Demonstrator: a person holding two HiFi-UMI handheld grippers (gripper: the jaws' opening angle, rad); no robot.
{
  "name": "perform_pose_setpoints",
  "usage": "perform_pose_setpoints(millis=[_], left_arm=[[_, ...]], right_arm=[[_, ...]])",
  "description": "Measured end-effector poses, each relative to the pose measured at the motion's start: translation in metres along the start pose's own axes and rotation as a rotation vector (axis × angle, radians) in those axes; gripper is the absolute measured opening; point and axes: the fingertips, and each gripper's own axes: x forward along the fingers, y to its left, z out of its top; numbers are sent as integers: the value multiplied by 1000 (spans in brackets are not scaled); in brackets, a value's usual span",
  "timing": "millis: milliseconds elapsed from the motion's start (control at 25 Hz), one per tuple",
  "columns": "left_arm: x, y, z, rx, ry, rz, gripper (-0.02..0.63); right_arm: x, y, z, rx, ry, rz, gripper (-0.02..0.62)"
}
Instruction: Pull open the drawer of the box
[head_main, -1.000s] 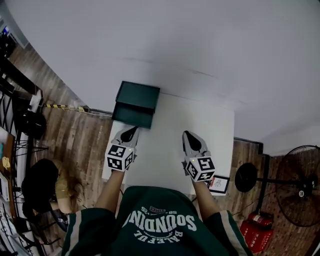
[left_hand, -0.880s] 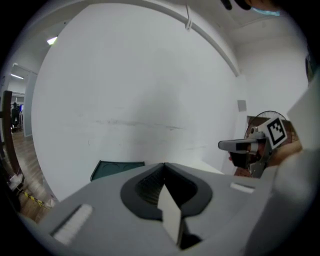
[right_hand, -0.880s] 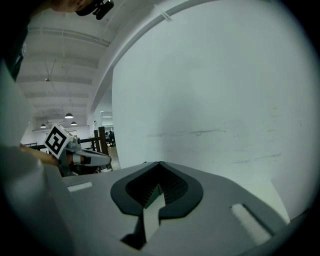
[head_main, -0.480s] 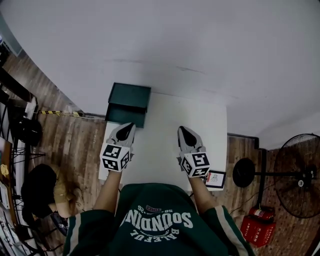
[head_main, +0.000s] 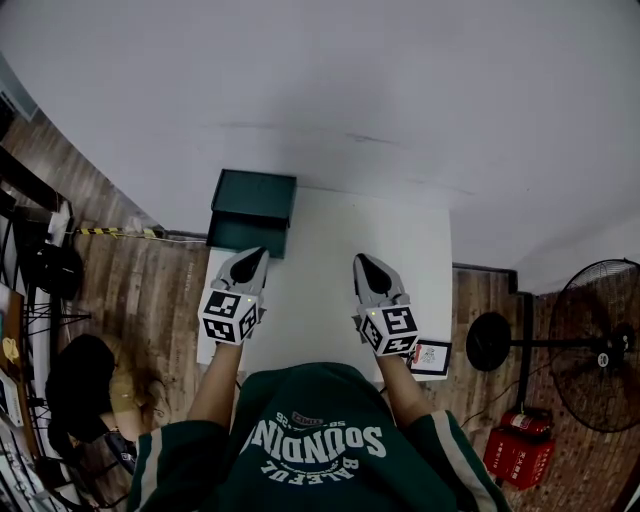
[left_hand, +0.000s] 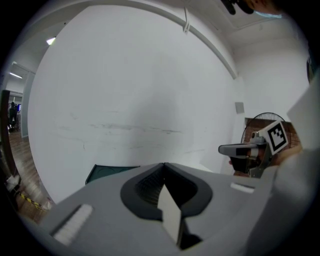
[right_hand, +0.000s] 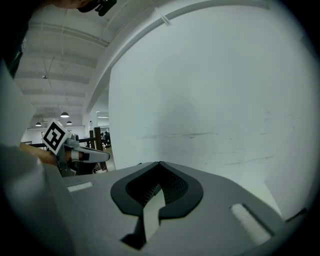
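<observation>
Dark green box (head_main: 252, 200) sits on the far-left corner of my white table (head_main: 330, 300), both grippers shut with nothing in them

The box backs right up against the white wall (head_main: 400, 100) and its lower front side faces me. My left gripper (head_main: 256, 256) hovers just short of that front, tip aimed at the box, jaws pressed together on nothing. My right gripper (head_main: 364, 263) is off to the right of the box, well clear of it over bare tabletop, jaws closed and empty too. Much further right of the box, past the table's edge, a black fan (head_main: 600, 345) stands on the wood floor (head_main: 150, 290), with a red fire extinguisher (head_main: 515, 455) nearer to me than the fan.
</observation>
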Motion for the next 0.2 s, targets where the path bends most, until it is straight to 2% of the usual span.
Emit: perform_pose_setpoints(millis=[200], left_arm=[[0,5,-4,-12,6,-3,52]], right_arm=[[3,4,-1,-1,3,1,2]])
